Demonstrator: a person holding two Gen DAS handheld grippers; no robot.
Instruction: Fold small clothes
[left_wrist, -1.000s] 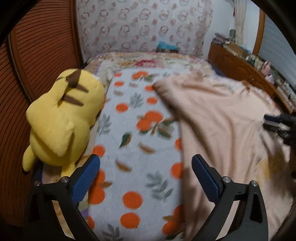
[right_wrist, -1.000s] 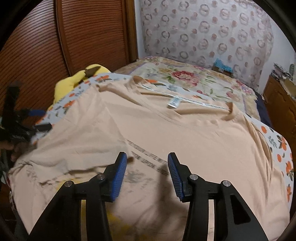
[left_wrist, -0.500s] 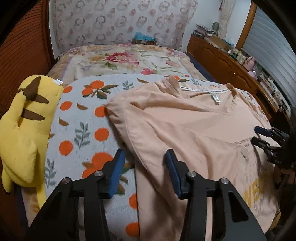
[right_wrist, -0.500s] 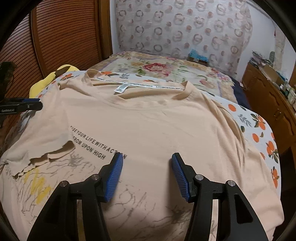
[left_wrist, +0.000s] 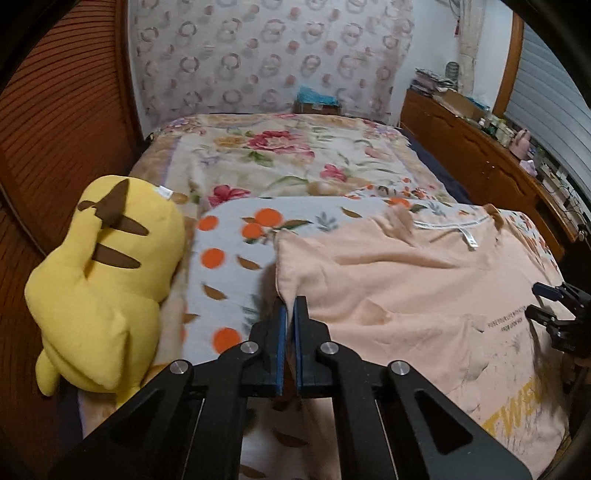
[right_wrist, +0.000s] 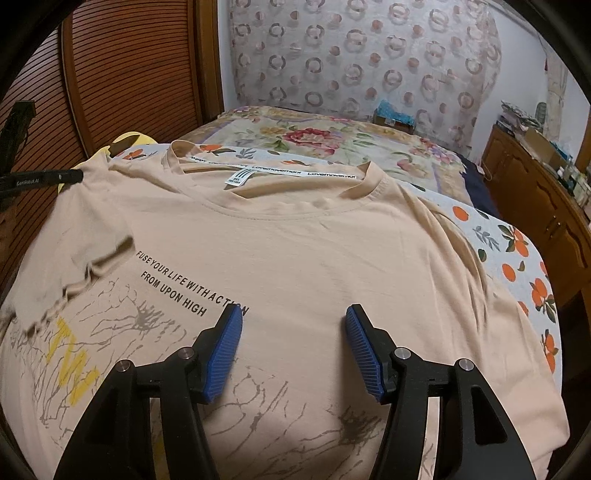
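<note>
Left gripper (left_wrist: 290, 314) just clamped on the T-shirt (left_wrist: 388, 288) sleeve edge — right gripper (right_wrist: 293, 332) parted (empty) above it.

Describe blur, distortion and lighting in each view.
Left wrist view: fisheye bending with dark corners, motion smear on the shirt edge and blanket near the fingertips, dim warm light. Right wrist view: same bending, but the shirt print reads sharp; only the shirt's left side is smeared.
</note>
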